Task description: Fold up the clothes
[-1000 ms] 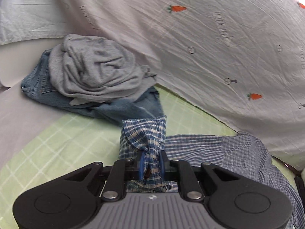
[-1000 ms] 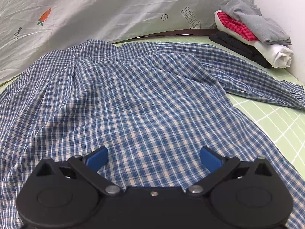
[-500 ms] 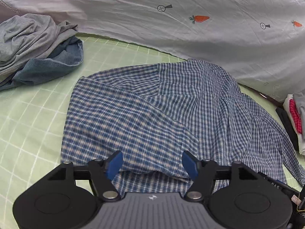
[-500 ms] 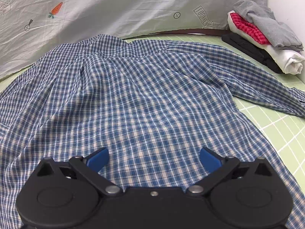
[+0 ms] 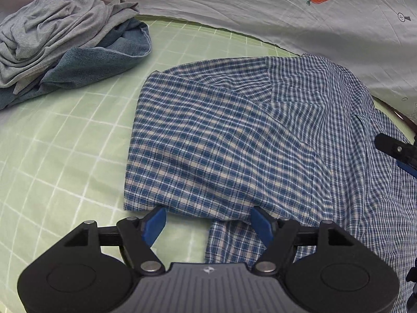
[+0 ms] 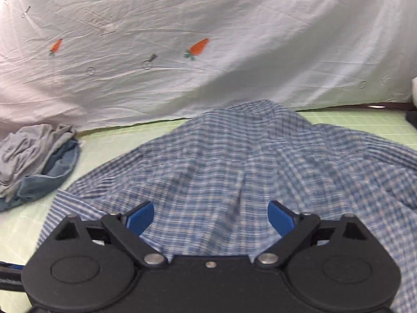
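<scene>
A blue and white plaid shirt [image 5: 234, 140] lies on the green grid mat [image 5: 60, 140], its left side folded over the body. It also shows in the right wrist view [image 6: 234, 169]. My left gripper [image 5: 209, 225] is open and empty, just short of the shirt's near edge. My right gripper [image 6: 211, 217] is open and empty, low over the shirt; part of it shows at the right edge of the left wrist view [image 5: 401, 154].
A heap of a grey garment [image 5: 52, 41] on blue denim [image 5: 104, 62] lies at the mat's far left, also in the right wrist view [image 6: 31, 164]. A white sheet with carrot prints [image 6: 208, 39] hangs behind the mat.
My left gripper has let go of the plaid sleeve, opened, and drawn back from the folded shirt. My right gripper has swung left, so the pile of folded clothes left its view.
</scene>
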The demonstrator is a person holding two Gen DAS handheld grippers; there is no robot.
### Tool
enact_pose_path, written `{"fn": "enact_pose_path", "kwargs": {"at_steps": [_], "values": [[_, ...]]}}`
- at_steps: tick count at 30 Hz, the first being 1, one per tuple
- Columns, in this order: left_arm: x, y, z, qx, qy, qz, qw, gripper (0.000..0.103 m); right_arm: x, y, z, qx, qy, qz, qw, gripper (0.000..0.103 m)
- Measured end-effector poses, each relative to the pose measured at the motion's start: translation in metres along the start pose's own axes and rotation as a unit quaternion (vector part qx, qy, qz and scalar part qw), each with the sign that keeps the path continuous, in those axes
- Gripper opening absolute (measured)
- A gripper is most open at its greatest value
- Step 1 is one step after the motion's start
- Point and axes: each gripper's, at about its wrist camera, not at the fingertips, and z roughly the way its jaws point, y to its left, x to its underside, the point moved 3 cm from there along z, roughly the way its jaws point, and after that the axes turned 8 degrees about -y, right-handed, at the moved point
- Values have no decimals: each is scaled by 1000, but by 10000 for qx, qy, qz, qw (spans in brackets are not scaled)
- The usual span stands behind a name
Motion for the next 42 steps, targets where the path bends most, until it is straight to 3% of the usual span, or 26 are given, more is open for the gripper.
{"fn": "enact_pose_path", "kwargs": {"at_steps": [3, 5, 9, 12, 14, 19, 20, 22, 23, 24, 33, 38, 42], "values": [[0, 4, 8, -36, 88, -53, 9999, 73, 6, 23, 22, -466, 415, 292, 9976, 72], [0, 6, 12, -51, 115, -48, 9999, 75, 14, 27, 34, -560, 770, 623, 9935, 54], [0, 3, 14, -40, 73, 94, 9999, 82, 32, 32, 37, -492, 1077, 769, 9900, 55], [-2, 0, 18, -86, 59, 236, 9997, 86, 42, 37, 34, -483, 1208, 496, 9903, 57], [-4, -2, 21, -131, 39, 360, 9993, 86, 48, 41, 34, -387, 1251, 259, 9911, 65], [-2, -4, 22, -185, -28, 544, 9983, 87, 52, 55, 37, -473, 1213, -247, 9912, 65], [-2, -4, 22, -176, -43, 557, 9983, 87, 53, 58, 38, -556, 1198, -323, 9907, 47], [-1, -2, 19, -108, -46, 500, 9987, 87, 54, 63, 39, -680, 1191, -417, 9897, 31], [-1, -1, 16, -61, -58, 440, 9990, 87, 55, 64, 39, -774, 1200, -428, 9888, 14], [0, 1, 12, -12, -84, 366, 9993, 87, 55, 65, 38, -889, 1192, -403, 9881, 9], [3, -16, -39, 173, -582, 534, 9967, 87, 22, 37, -3, -689, 351, 68, 9970, 7], [24, -58, -45, 450, -463, 777, 9949, 87, -3, -5, -33, -463, -106, 448, 9979, 7], [43, -89, -38, 348, -245, 625, 9971, 87, -14, -42, -52, -339, -146, 575, 9977, 7]]}}
